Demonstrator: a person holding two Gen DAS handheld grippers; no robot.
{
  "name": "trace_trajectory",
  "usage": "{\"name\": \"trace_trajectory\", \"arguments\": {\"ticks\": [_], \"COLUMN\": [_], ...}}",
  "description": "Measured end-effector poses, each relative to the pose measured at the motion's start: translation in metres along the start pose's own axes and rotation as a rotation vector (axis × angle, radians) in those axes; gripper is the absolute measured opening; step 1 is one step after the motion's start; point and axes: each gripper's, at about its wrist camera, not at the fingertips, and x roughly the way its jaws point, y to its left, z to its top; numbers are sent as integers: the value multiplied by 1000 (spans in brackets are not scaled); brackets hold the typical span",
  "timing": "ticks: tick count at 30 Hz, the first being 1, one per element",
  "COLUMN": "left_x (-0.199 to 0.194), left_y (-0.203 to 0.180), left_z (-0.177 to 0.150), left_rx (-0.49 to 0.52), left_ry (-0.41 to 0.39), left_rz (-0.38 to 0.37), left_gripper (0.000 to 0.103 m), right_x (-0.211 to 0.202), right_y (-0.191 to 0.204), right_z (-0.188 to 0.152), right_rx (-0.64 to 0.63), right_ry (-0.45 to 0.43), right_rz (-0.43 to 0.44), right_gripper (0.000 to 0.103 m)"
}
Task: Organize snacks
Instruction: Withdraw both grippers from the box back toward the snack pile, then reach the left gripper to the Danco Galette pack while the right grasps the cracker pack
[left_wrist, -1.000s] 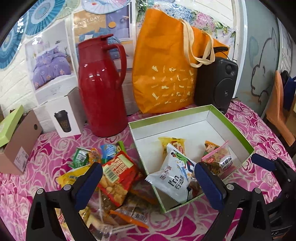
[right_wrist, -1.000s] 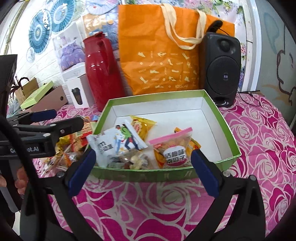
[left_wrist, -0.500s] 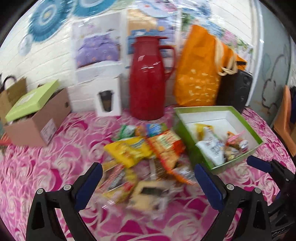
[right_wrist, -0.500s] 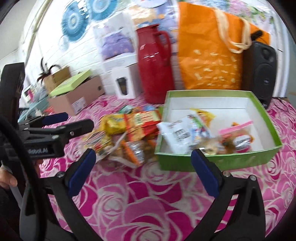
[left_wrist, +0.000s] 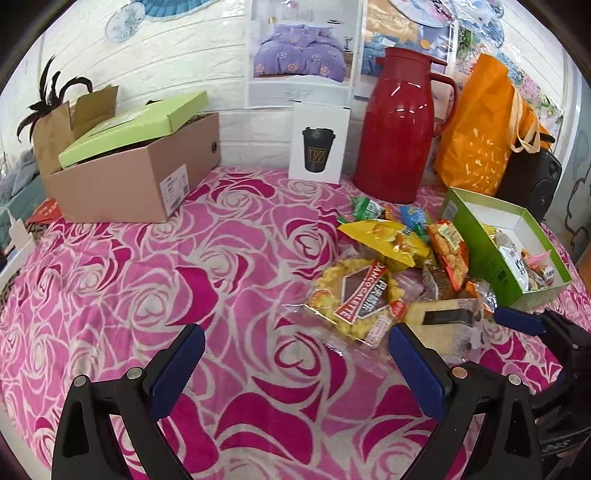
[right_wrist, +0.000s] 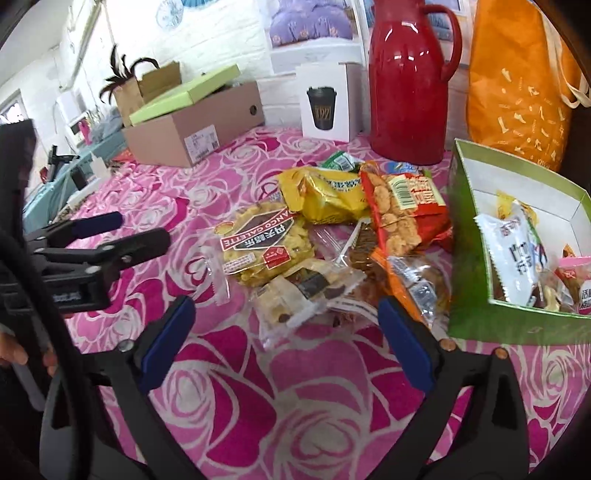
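Note:
A pile of snack packets (left_wrist: 399, 273) lies on the pink rose tablecloth, left of a green open box (left_wrist: 476, 243) that holds several packets. In the right wrist view the pile (right_wrist: 332, 236) includes a yellow galette pack (right_wrist: 264, 245), a yellow bag (right_wrist: 328, 197) and a red cracker pack (right_wrist: 402, 210), with the box (right_wrist: 469, 280) at right. My left gripper (left_wrist: 295, 369) is open and empty, low over the cloth, left of the pile. My right gripper (right_wrist: 284, 339) is open and empty, just in front of the pile.
A red thermos jug (left_wrist: 399, 136), a white cup carton (left_wrist: 319, 144), an orange tote bag (left_wrist: 484, 133) and a black speaker (left_wrist: 535, 181) stand along the back wall. A cardboard box with a green lid (left_wrist: 129, 166) sits at back left.
Both grippers have swung left, away from the green box, and now face the snack pile. Both stay open and empty.

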Motion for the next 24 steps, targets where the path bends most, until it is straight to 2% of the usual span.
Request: {"name": "trace_trajectory", "arguments": {"ticks": [1,2,3,5,10,16,20,21,22,24], "left_x": [1,2,3,7,26,58,88,97,104,104], "left_y": [3,4,4,5,-6,-33,-41,-43,-43,-43], "left_z": [1,1,1,2,4,12,20,21,21,20], "left_rx": [0,1,3,4,32,145,169,175,175,166], "left_ry": [0,1,4,14,47,69,114,132,147,142], "left_rz": [3,2,-3,-18,-41,-92,-115,-111,-116,-126], "left_gripper": [101,101,101,101,101,101,101,101,101,101], "right_x": [6,10,12,11,-11,-44,-62,-64,-66,-65], "right_y": [-2,-4,-8,-14,-27,-58,-65,-64,-63,-62], "right_z": [0,-1,-3,-7,-20,-56,-63,-61,-59,-56], "right_rx": [22,37,55,85,94,165,166,153,140,131], "right_ry": [14,26,39,50,47,81,84,78,64,44], "right_rz": [-14,-19,-8,25,42,9,-21,-37,-52,-67], "right_gripper": [68,55,34,30,22,22,25,34,51,69]}}
